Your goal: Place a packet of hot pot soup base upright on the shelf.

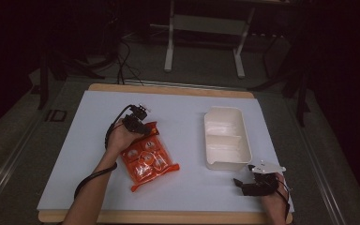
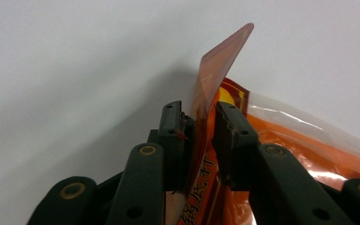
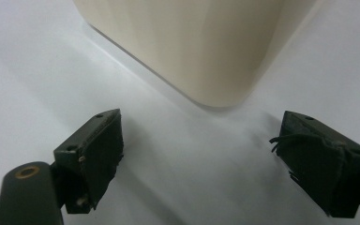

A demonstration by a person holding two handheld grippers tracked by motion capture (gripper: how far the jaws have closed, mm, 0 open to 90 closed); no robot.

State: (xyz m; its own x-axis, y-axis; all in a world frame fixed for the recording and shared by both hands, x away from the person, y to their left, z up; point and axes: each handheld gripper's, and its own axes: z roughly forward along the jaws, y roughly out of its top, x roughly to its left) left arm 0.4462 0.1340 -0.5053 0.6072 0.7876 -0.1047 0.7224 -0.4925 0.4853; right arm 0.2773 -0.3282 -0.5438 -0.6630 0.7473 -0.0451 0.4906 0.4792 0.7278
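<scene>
Two tongs work a white tabletop [image 1: 187, 187]. Left tongs [image 2: 200, 129] pinch the far sealed edge of an orange pouch [image 1: 146, 158] lying left of centre; a deeper bite on that thin flap would likely stop slipping. Glossy film, printed, lumpy contents. Right tongs [image 3: 201, 159] gape empty beside a cream divided tray [image 1: 226, 137].

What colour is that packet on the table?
Orange packet, with clear plastic; best in the high view.

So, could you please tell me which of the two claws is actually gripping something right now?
The left claw: its jaws pinch the top edge of the orange plastic packet. The right claw is wide open, holding nothing, near the cream plastic tray.
</scene>
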